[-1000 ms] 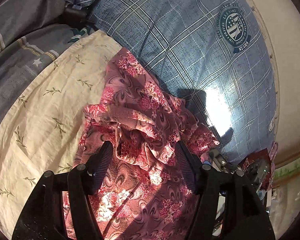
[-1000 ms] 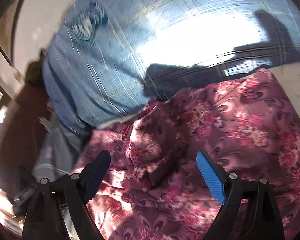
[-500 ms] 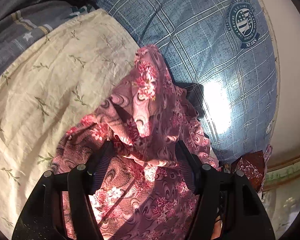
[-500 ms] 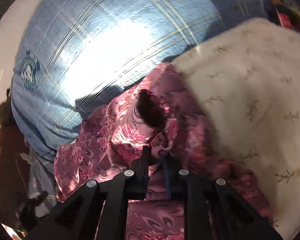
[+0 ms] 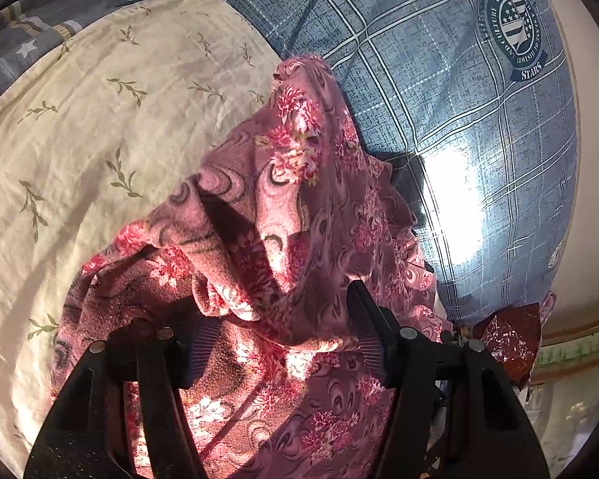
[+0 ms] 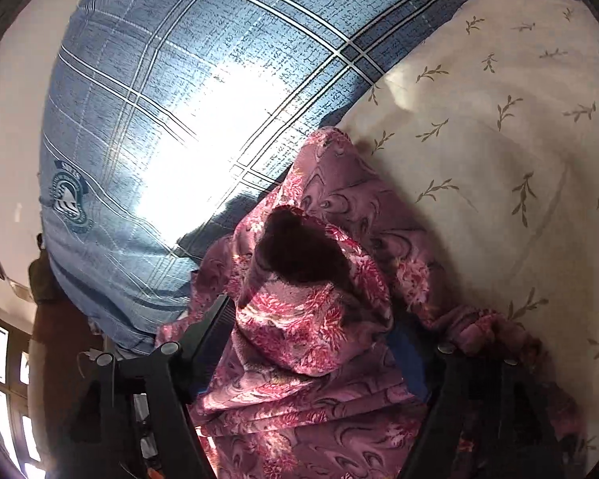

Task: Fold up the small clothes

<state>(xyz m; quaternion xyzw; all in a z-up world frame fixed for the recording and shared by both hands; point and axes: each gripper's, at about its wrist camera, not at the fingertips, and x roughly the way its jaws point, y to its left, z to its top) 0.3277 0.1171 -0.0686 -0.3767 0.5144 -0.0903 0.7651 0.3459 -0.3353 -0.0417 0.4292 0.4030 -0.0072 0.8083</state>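
Observation:
A pink floral garment (image 5: 283,215) lies bunched across a cream leaf-print sheet (image 5: 100,127) and a blue plaid pillow (image 5: 459,99). In the left wrist view my left gripper (image 5: 283,315) is open, its jaws wide apart with a fold of the garment draped between them. In the right wrist view the garment (image 6: 315,319) shows a dark opening, and my right gripper (image 6: 319,327) is open, its fingers standing either side of a raised hump of cloth. The right finger's blue pad is partly covered by fabric.
The blue plaid pillow (image 6: 179,119) with a round "STARS" badge (image 5: 515,32) lies behind the garment. A grey striped blanket (image 5: 28,28) sits at the far left. A dark red patterned object (image 5: 507,343) is at the bed's right edge, by a cream wall (image 5: 591,199).
My right gripper, shut on the garment half a second ago, has opened wide. The garment's far corner has been pulled up into a peak over the sheet. Both cameras have moved closer.

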